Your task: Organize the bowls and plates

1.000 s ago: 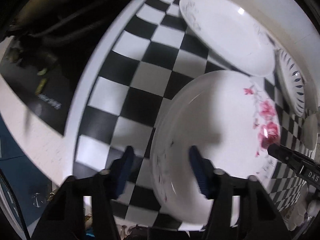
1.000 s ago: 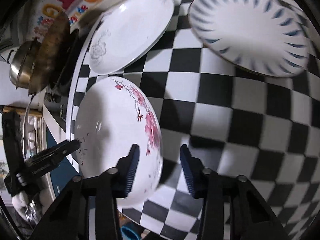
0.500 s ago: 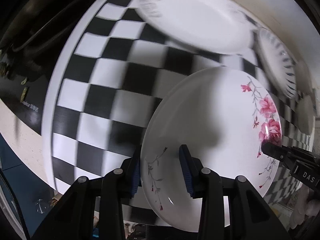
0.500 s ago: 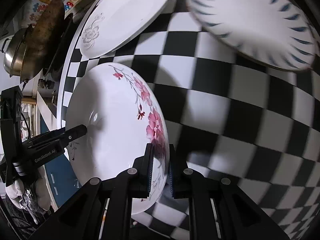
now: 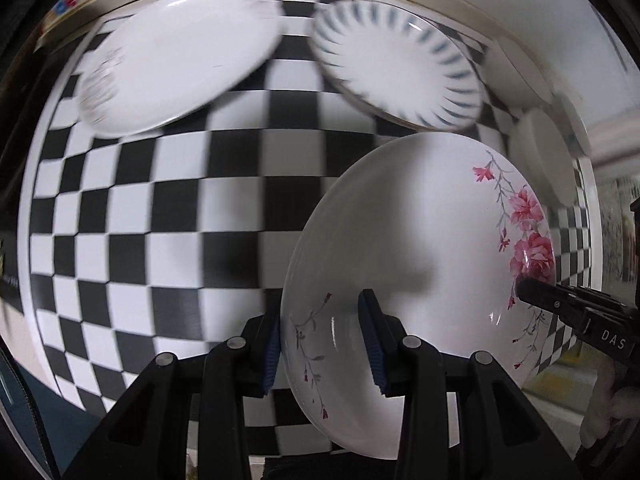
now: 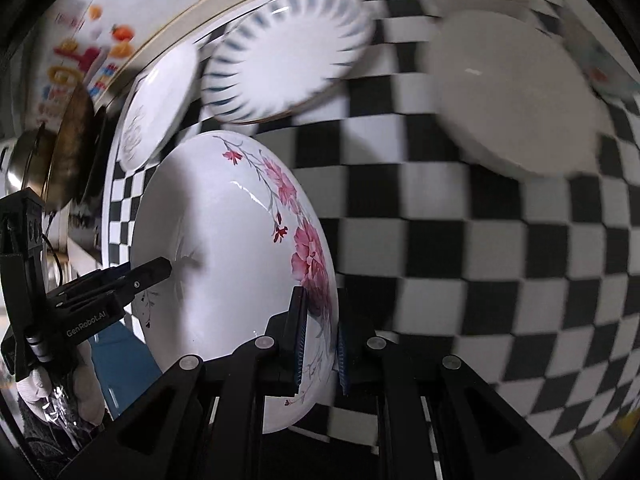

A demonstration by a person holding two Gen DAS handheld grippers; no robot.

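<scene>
Left gripper clamps the near rim of the floral plate; right gripper pinches the opposite rim, plate tilted above the checkered cloth. Beyond lie a white plate, a striped plate and a bowl.

Floral plate: white, pink blossoms on grey stems along the rim. Striped plate: white with blue radial dashes. Tablecloth: black-and-white checks; 2 gripper pads blue.
</scene>
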